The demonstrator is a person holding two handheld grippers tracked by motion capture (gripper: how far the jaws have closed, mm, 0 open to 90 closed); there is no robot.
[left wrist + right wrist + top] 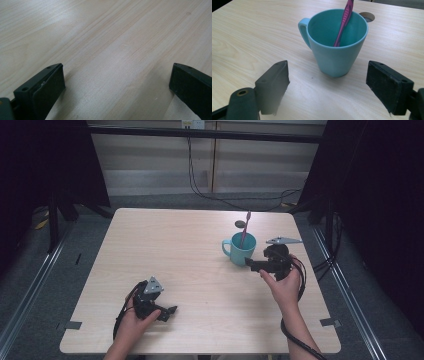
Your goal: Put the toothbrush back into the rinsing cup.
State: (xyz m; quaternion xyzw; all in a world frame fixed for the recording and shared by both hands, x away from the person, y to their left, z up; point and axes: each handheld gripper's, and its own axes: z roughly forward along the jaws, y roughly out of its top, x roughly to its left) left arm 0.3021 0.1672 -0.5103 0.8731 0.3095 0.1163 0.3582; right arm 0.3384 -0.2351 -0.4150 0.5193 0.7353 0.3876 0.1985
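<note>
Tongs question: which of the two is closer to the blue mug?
The right tongs, held beside the teal mug with the pink stick in it. The left tongs sit far off near the table's front edge.

The pink toothbrush [343, 22] runs off the right gripper view's top edge (head unseen); its lower end sits inside the teal mug [336, 42].

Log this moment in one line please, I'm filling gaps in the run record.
left tongs: open, low over bare table | right tongs: open, facing teal mug | pink toothbrush: standing in mug | nothing held
</note>
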